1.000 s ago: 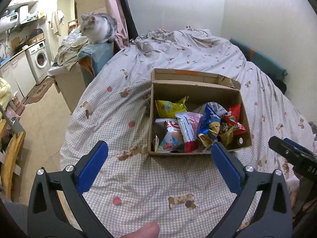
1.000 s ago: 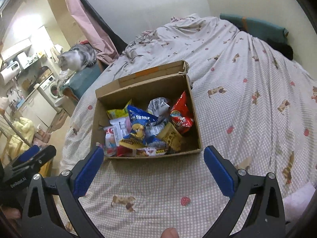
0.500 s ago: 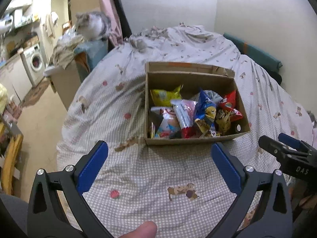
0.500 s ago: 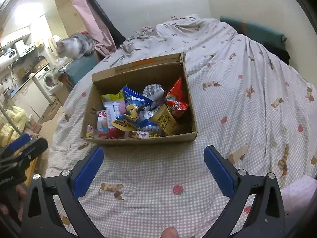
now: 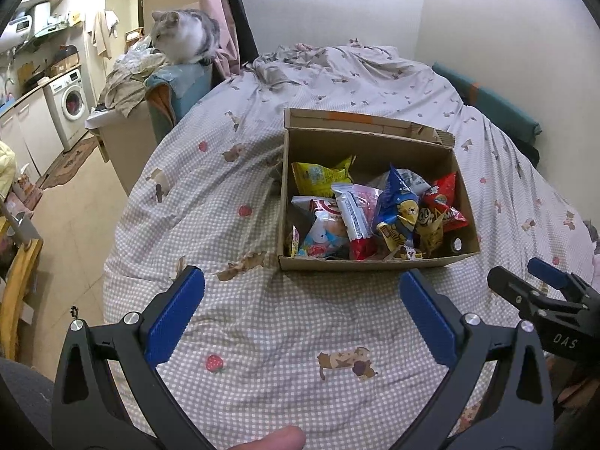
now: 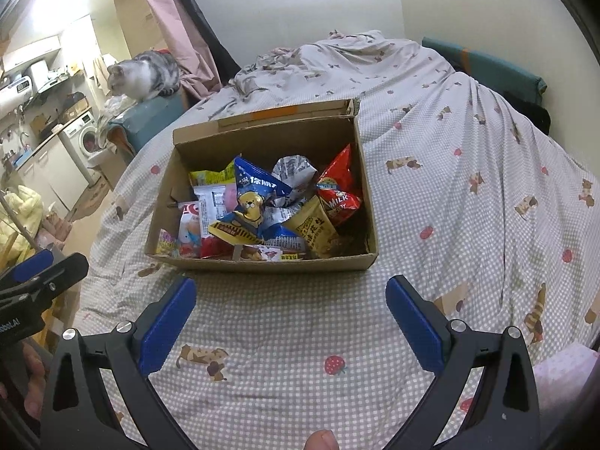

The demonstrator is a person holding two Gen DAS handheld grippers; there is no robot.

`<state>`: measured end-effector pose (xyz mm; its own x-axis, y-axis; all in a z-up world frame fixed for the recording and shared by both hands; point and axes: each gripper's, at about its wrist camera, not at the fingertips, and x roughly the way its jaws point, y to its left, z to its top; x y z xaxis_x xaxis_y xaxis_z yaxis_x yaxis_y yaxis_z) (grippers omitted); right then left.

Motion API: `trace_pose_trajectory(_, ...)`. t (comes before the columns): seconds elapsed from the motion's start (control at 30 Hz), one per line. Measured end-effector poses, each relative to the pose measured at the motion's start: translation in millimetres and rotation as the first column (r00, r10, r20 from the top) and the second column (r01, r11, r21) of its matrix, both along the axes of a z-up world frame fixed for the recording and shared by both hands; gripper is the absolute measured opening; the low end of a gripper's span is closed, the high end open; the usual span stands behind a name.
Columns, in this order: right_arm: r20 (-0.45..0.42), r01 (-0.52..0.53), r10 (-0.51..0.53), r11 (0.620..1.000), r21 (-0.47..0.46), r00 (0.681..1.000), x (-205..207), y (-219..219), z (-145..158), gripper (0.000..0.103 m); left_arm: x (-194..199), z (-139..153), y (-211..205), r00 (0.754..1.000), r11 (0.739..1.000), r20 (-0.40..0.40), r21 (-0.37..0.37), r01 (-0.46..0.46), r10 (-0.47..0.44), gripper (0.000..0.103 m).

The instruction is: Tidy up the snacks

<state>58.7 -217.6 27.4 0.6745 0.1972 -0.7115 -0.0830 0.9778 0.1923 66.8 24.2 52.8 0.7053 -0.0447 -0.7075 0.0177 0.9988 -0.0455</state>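
An open cardboard box (image 5: 369, 262) (image 6: 262, 264) sits on the bed and holds several snack packets: a blue one with a bear (image 5: 397, 206) (image 6: 253, 195), a red one (image 5: 444, 202) (image 6: 337, 191), a yellow one (image 5: 318, 178). My left gripper (image 5: 300, 303) is open and empty, above the quilt in front of the box. My right gripper (image 6: 290, 305) is open and empty, also in front of the box; it shows in the left wrist view at the right edge (image 5: 540, 296).
The bed has a checked quilt (image 5: 262, 337) (image 6: 468, 206). A cat (image 5: 183, 41) (image 6: 144, 75) sits on a covered stand left of the bed. A washing machine (image 5: 69, 107) and floor lie to the left. Walls stand behind and right.
Both grippers have pulled back a little and shifted, so the box sits slightly farther and more centred. Both stay open and empty. The cat has turned its head.
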Motion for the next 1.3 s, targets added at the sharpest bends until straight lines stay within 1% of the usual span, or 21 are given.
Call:
trace_pose_trajectory(0.6, 0.003, -0.002, 0.002, 1.000, -0.005, 1.000, -1.0, 0.7, 0.9, 0.103, 0.7, 0.2, -0.9, 1.000, 1.000, -0.004, 0.003, 0.002, -0.002, 0.103)
trace_pose_trajectory(1.3, 0.003, 0.002, -0.002, 1.000, -0.006, 1.000, -1.4, 1.4, 1.2, 0.103, 1.6, -5.8, 0.1, 1.000, 1.000, -0.028, -0.004, -0.010, 0.010, 0.103)
